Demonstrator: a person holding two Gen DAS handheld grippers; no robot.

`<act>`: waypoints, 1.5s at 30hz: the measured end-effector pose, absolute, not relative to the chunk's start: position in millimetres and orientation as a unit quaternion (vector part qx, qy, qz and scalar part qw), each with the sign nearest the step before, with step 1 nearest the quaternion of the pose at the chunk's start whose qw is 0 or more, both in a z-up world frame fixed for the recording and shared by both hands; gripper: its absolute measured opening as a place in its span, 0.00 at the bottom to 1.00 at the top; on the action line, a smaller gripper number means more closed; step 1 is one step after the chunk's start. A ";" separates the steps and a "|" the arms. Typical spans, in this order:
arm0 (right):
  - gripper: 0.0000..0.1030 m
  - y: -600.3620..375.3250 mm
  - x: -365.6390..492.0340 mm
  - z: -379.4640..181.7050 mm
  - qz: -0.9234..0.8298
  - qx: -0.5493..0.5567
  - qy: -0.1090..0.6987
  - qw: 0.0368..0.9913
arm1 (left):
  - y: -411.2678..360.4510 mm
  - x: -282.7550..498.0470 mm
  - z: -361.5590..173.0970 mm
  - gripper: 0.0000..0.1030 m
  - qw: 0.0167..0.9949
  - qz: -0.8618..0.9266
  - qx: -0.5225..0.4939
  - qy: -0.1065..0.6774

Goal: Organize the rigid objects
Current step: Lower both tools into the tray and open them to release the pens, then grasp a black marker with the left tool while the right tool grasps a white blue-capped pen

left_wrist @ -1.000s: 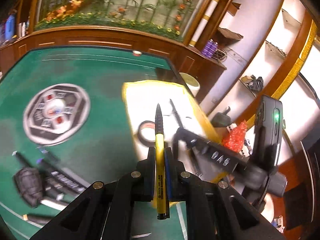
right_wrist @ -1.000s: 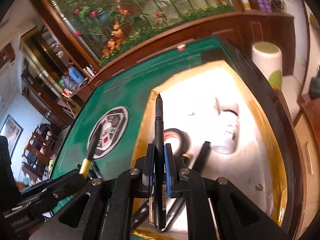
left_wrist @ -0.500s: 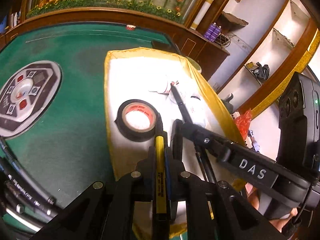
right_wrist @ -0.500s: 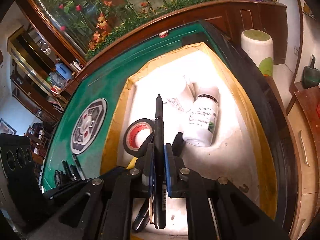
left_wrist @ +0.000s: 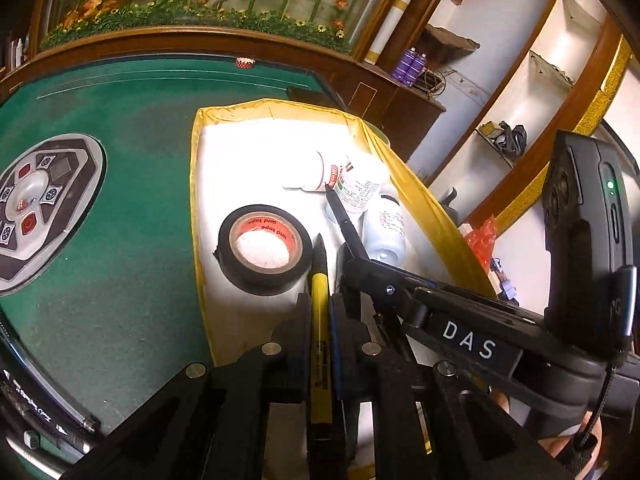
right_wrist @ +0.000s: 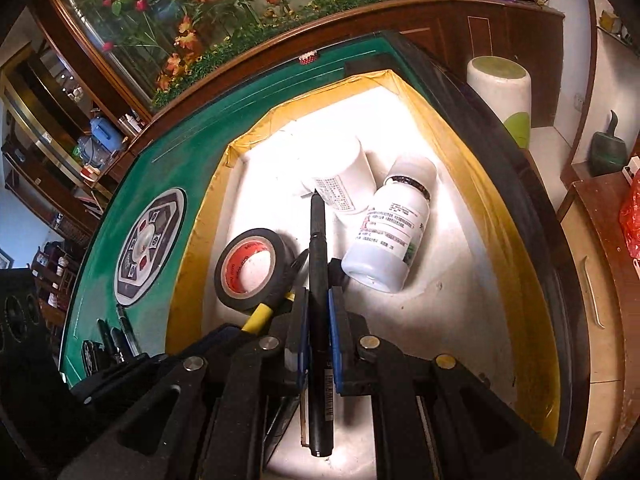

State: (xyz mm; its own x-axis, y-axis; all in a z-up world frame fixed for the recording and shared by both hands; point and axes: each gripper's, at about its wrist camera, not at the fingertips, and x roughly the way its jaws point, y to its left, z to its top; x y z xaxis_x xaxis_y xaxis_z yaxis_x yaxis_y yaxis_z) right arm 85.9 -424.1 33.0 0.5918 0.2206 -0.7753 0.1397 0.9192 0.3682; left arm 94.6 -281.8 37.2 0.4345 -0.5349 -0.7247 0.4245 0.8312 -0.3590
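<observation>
While both jaws stay clamped on pens, your yellow pen [left_wrist: 320, 312] and black pen [right_wrist: 318, 264] hang just beside the tape roll [right_wrist: 250, 270] over the tray [right_wrist: 500, 216]; they look light, stiff, slippery; keep mid-barrel grips.

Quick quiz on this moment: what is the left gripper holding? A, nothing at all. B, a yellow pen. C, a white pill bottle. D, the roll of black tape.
B: the left gripper is shut on the yellow pen, whose dark tip points past the roll of black tape lying in the yellow-rimmed tray.
</observation>
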 end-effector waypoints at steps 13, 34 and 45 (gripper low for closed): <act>0.09 -411.8 86.7 34.0 0.020 0.181 0.450 0.874 | -275.7 93.1 37.2 0.10 0.839 -0.304 -0.058 0.448; 0.15 -416.5 79.2 50.7 0.019 0.198 0.408 0.891 | -278.6 83.2 51.3 0.70 0.855 -0.318 -0.045 0.408; 0.28 -431.5 66.6 70.7 0.007 0.255 0.338 0.906 | -272.2 88.1 50.7 0.72 0.862 -0.311 -0.048 0.397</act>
